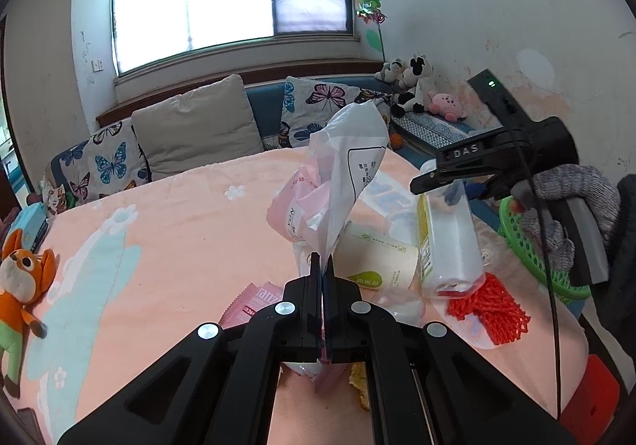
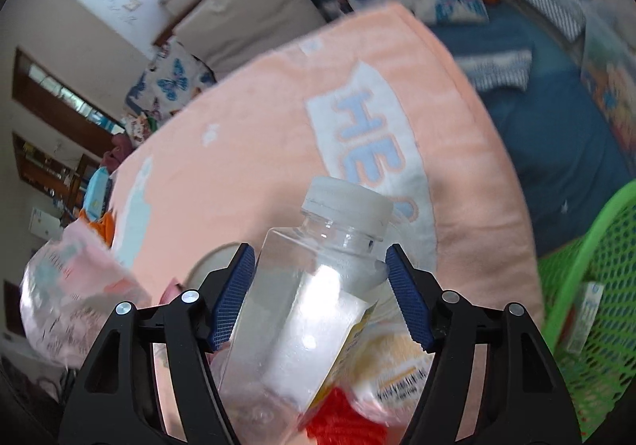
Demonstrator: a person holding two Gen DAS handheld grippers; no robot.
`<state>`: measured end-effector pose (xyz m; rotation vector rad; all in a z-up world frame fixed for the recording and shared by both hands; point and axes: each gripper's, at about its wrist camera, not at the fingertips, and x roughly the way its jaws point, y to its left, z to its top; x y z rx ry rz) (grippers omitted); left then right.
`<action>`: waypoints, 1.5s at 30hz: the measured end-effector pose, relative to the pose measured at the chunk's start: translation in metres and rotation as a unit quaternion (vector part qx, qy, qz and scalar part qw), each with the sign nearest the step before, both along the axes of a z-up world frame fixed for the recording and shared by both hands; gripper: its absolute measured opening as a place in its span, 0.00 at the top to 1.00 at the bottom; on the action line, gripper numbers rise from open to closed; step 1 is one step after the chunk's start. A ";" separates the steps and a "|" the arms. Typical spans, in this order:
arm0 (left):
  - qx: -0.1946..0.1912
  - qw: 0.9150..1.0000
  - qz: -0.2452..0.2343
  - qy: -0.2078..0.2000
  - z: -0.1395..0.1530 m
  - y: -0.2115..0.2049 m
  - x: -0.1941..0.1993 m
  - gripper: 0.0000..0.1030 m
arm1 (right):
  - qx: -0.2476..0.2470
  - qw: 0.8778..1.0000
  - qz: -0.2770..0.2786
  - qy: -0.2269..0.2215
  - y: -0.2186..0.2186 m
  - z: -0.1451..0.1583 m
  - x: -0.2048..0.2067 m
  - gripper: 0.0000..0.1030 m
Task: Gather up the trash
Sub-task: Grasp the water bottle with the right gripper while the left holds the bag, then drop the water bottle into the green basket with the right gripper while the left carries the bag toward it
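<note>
Trash pickup on the peach blanket, one tool on a bag, the other around a bottle.

From the left wrist view, the left gripper (image 1: pixel 321 270) has its jaws pressed together on the edge of a white plastic bag (image 1: pixel 349 163), which stands up over the peach blanket (image 1: pixel 159 214); beside it a clear bottle (image 1: pixel 449 234) stands under the right gripper (image 1: pixel 433 182), with a paper cup (image 1: pixel 377 262), red netting (image 1: pixel 489 306) and a green basket (image 1: pixel 528 246) near. From the right wrist view, the right gripper (image 2: pixel 320 294) has its blue pads (image 2: pixel 405 298) apart with the white-capped bottle (image 2: pixel 314 286) between them; whether they press it I cannot tell.
</note>
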<state>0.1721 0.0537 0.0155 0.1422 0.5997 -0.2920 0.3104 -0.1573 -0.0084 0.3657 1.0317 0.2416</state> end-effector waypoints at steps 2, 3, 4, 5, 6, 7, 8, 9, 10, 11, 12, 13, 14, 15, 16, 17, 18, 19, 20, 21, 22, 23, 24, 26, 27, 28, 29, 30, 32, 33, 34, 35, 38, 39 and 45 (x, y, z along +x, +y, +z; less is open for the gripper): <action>-0.002 1.000 0.000 -0.005 0.004 0.000 -0.003 0.99 | -0.021 0.999 0.008 -0.037 0.005 0.015 -0.016 0.34; -0.004 1.000 0.000 -0.007 0.007 0.000 -0.004 0.99 | -0.031 0.998 0.010 -0.053 0.007 0.021 -0.024 0.34; -0.006 1.000 -0.002 -0.009 0.009 -0.001 -0.005 0.99 | -0.040 0.997 0.013 -0.068 0.009 0.026 -0.031 0.34; -0.007 1.000 -0.002 -0.012 0.012 -0.002 -0.007 0.99 | -0.054 0.995 0.016 -0.085 0.012 0.031 -0.040 0.34; -0.007 1.000 -0.003 -0.014 0.013 -0.003 -0.009 0.99 | -0.064 0.993 0.016 -0.097 0.013 0.034 -0.047 0.34; -0.009 1.000 -0.004 -0.015 0.015 -0.004 -0.010 0.99 | -0.073 0.991 0.017 -0.108 0.014 0.036 -0.054 0.34; -0.011 1.000 -0.005 -0.017 0.017 -0.005 -0.011 0.99 | -0.082 0.989 0.018 -0.120 0.014 0.040 -0.061 0.34; -0.011 1.000 -0.005 -0.018 0.019 -0.006 -0.012 0.99 | -0.085 0.988 0.020 -0.128 0.014 0.041 -0.065 0.34; -0.013 1.000 -0.006 -0.019 0.022 -0.006 -0.012 0.99 | -0.087 0.987 0.020 -0.134 0.013 0.043 -0.070 0.34; -0.015 1.000 -0.008 -0.020 0.024 -0.007 -0.013 0.99 | -0.089 0.986 0.020 -0.140 0.012 0.046 -0.074 0.35; -0.017 1.000 -0.009 -0.021 0.027 -0.008 -0.013 0.99 | -0.091 0.985 0.020 -0.144 0.011 0.049 -0.077 0.35; -0.018 1.000 -0.011 -0.022 0.028 -0.009 -0.014 0.99 | -0.091 0.984 0.018 -0.149 0.009 0.052 -0.080 0.35; -0.018 0.999 -0.013 -0.023 0.030 -0.010 -0.014 0.99 | -0.092 0.984 0.018 -0.152 0.008 0.054 -0.082 0.35; -0.018 0.999 -0.015 -0.026 0.033 -0.011 -0.015 0.99 | -0.092 0.983 0.019 -0.155 0.006 0.057 -0.084 0.35; -0.018 0.999 -0.016 -0.027 0.035 -0.012 -0.014 0.99 | -0.093 0.983 0.018 -0.158 0.004 0.059 -0.087 0.35; -0.022 0.999 -0.019 -0.027 0.037 -0.013 -0.014 0.99 | -0.093 0.982 0.015 -0.161 0.001 0.062 -0.089 0.35; -0.025 0.999 -0.022 -0.027 0.039 -0.013 -0.014 0.99 | -0.094 0.982 0.013 -0.164 -0.002 0.065 -0.092 0.35; -0.028 0.999 -0.025 -0.026 0.041 -0.015 -0.013 0.99 | -0.093 0.982 0.012 -0.166 -0.006 0.068 -0.094 0.35; -0.030 0.999 -0.028 -0.025 0.042 -0.016 -0.012 0.99 | -0.093 0.981 0.007 -0.169 -0.011 0.071 -0.097 0.35; -0.034 0.999 -0.031 -0.022 0.043 -0.018 -0.010 0.99 | -0.094 0.981 0.002 -0.171 -0.016 0.073 -0.100 0.35; -0.037 0.999 -0.036 -0.019 0.045 -0.021 -0.008 0.99 | -0.094 0.980 -0.002 -0.173 -0.020 0.075 -0.104 0.35; -0.038 0.998 -0.040 -0.017 0.045 -0.023 -0.006 0.99 | -0.095 0.980 -0.007 -0.174 -0.027 0.078 -0.108 0.35; -0.040 0.998 -0.045 -0.015 0.046 -0.026 -0.006 0.99 | -0.096 0.980 -0.012 -0.175 -0.032 0.079 -0.110 0.35; -0.039 0.998 -0.054 -0.013 0.047 -0.034 -0.005 0.99 | -0.100 0.979 -0.023 -0.176 -0.046 0.082 -0.117 0.35; -0.037 0.998 -0.058 -0.014 0.047 -0.039 -0.005 0.99 | -0.102 0.979 -0.029 -0.176 -0.053 0.083 -0.121 0.35; -0.036 0.997 -0.063 -0.014 0.048 -0.044 -0.004 0.99 | -0.107 0.978 -0.038 -0.175 -0.062 0.084 -0.125 0.35; -0.037 0.997 -0.069 -0.013 0.049 -0.049 -0.005 0.99 | -0.110 0.977 -0.045 -0.175 -0.068 0.084 -0.129 0.35; -0.037 0.996 -0.074 -0.013 0.050 -0.054 -0.005 0.99 | -0.113 0.977 -0.052 -0.173 -0.075 0.084 -0.132 0.35; -0.036 0.996 -0.086 -0.016 0.051 -0.066 -0.007 0.99 | -0.122 0.976 -0.068 -0.169 -0.092 0.083 -0.140 0.35; -0.038 0.995 -0.094 -0.017 0.053 -0.073 -0.008 0.99 | -0.126 0.975 -0.075 -0.168 -0.099 0.082 -0.144 0.35; -0.039 0.994 -0.099 -0.016 0.054 -0.078 -0.008 0.99 | -0.132 0.974 -0.082 -0.167 -0.107 0.081 -0.148 0.35; -0.041 0.994 -0.105 -0.015 0.054 -0.084 -0.009 0.99 | -0.141 0.972 -0.092 -0.164 -0.116 0.080 -0.153 0.35; -0.042 0.992 -0.121 -0.012 0.055 -0.104 -0.008 0.99 | -0.157 0.969 -0.115 -0.150 -0.140 0.071 -0.163 0.35; -0.042 0.991 -0.126 -0.011 0.055 -0.109 -0.008 0.99 | -0.162 0.968 -0.121 -0.146 -0.146 0.067 -0.166 0.35; -0.035 0.987 -0.157 -0.002 0.048 -0.152 -0.013 0.99 | -0.181 0.966 -0.149 -0.107 -0.179 0.032 -0.177 0.35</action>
